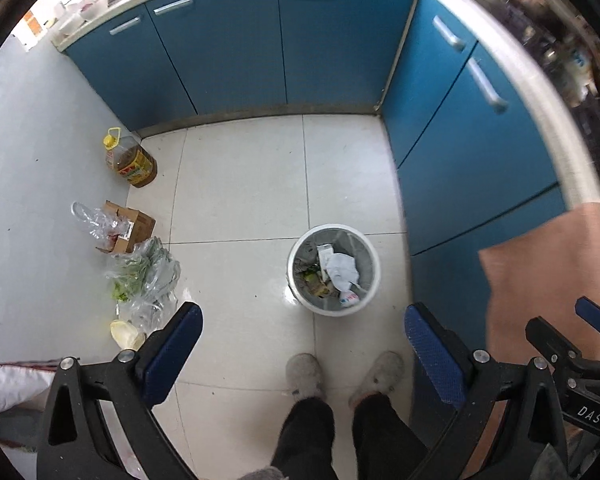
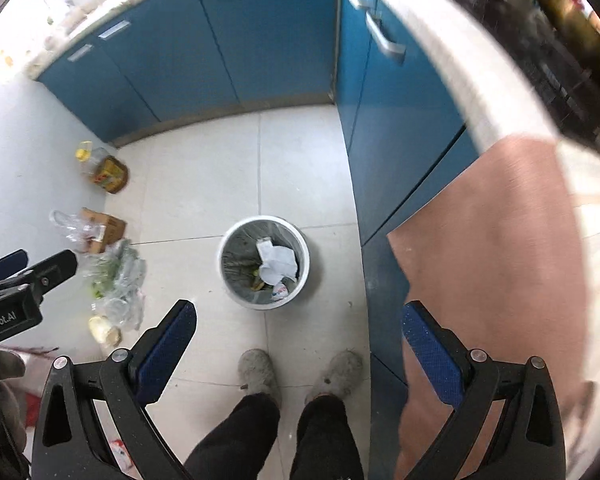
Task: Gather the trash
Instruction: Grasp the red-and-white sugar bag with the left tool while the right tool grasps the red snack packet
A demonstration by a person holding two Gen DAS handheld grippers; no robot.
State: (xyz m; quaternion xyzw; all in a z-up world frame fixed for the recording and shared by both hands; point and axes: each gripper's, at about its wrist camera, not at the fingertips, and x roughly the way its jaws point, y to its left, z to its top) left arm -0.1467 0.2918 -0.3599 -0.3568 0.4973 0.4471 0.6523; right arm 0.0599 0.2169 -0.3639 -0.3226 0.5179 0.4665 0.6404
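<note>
Evidently much of the job is done, judging by how things lie. The white bin (image 1: 334, 269) stands on the tiled floor (image 1: 240, 184), just ahead of the person's slippers (image 1: 303, 372), and it already holds crumpled white paper (image 1: 342, 270), a small carton and some food scraps.

Both sets of tongs are high above the floor and point steeply down. The left tongs (image 1: 304, 354) stand wide apart with nothing between the blue pads; the right tongs (image 2: 299, 350) are likewise spread and empty. Neither is near any rubbish.

What may be left sits along the pale wall, well apart from the bin: a clear plastic bag with greens (image 1: 144, 280), another crumpled clear bag (image 1: 90, 218) against an open cardboard box (image 1: 134, 226), and a small pale yellowish object (image 1: 126, 334) at the near end of the row. Whether these count as trash or groceries cannot be told from here. The oil bottle (image 1: 130, 160) in the corner by the blue cupboards (image 1: 228, 48) looks partly full, so probably not rubbish.

If the bags and box are meant to go, a few pickups remain. A brownish sheet (image 2: 488, 264) hanging over the counter's edge on the right is too blurred to identify.
</note>
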